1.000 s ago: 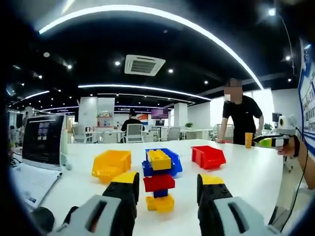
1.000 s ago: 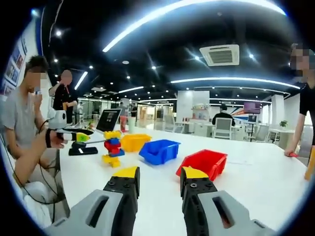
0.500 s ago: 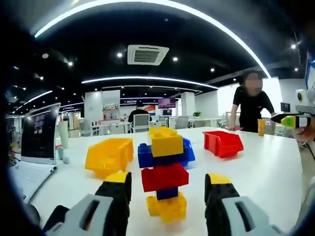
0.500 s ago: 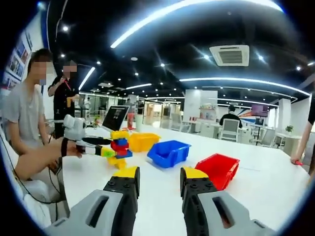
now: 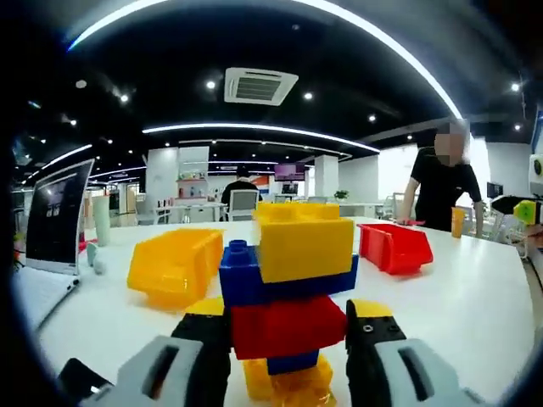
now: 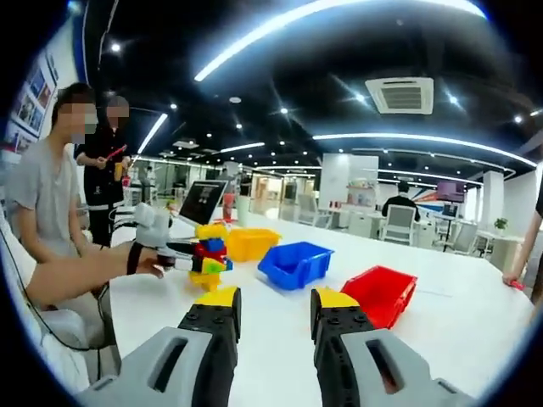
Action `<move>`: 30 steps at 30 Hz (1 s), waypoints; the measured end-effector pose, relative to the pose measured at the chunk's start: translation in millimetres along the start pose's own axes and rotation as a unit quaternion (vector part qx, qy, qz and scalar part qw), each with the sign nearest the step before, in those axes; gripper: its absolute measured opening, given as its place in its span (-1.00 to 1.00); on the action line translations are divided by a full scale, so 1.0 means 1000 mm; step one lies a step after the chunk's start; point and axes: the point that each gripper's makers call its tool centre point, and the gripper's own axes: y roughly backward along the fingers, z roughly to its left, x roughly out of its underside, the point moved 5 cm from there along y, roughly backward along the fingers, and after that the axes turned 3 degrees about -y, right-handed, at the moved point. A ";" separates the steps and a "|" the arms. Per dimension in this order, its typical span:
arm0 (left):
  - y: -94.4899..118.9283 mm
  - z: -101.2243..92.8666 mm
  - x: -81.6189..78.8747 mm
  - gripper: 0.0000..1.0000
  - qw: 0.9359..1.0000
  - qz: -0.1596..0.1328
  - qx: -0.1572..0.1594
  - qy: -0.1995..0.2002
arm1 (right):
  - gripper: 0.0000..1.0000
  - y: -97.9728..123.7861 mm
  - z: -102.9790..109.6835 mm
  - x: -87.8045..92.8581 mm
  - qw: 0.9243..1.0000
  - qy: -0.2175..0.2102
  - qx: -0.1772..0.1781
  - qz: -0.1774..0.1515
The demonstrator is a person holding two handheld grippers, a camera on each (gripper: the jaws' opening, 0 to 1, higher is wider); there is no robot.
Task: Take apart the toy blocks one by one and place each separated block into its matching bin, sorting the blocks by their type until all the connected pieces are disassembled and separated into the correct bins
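Note:
A stack of toy blocks stands on the white table [image 5: 475, 297]: a yellow block [image 5: 304, 244] on top, then a blue block [image 5: 244, 281], a red block [image 5: 288, 326], a small blue one and a yellow base [image 5: 288, 383]. My left gripper [image 5: 287, 312] is open, its jaws on either side of the red block, close to its sides. In the right gripper view the same stack [image 6: 209, 253] shows far left with the left gripper [image 6: 182, 259] at it. My right gripper [image 6: 271, 307] is open and holds nothing, well short of the bins.
A yellow bin [image 5: 174, 267], [image 6: 252, 243], a blue bin [image 6: 295, 264] and a red bin [image 5: 394, 248], [image 6: 382, 294] sit in a row behind the stack. A laptop [image 5: 55, 216] stands at the left. A person [image 5: 445, 191] leans on the far edge.
The left gripper has moved forward to the stack, so its jaws now flank the red block. The right gripper has hardly moved.

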 end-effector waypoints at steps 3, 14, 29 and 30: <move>0.005 -0.009 -0.001 0.05 1.000 -0.003 0.012 0.000 | -0.32 0.001 0.000 0.000 1.000 0.002 0.000 0.001; 0.028 -0.081 0.002 0.04 0.993 -0.012 0.117 -0.014 | -0.22 -0.018 0.035 -0.006 0.998 -0.010 -0.065 -0.003; 0.047 -0.174 0.004 0.04 0.970 -0.018 0.239 -0.035 | 0.01 -0.059 0.073 0.001 0.993 -0.040 -0.109 0.015; 0.050 -0.181 0.004 0.04 0.969 -0.018 0.242 -0.038 | 0.02 -0.060 0.073 0.002 0.993 -0.040 -0.109 0.016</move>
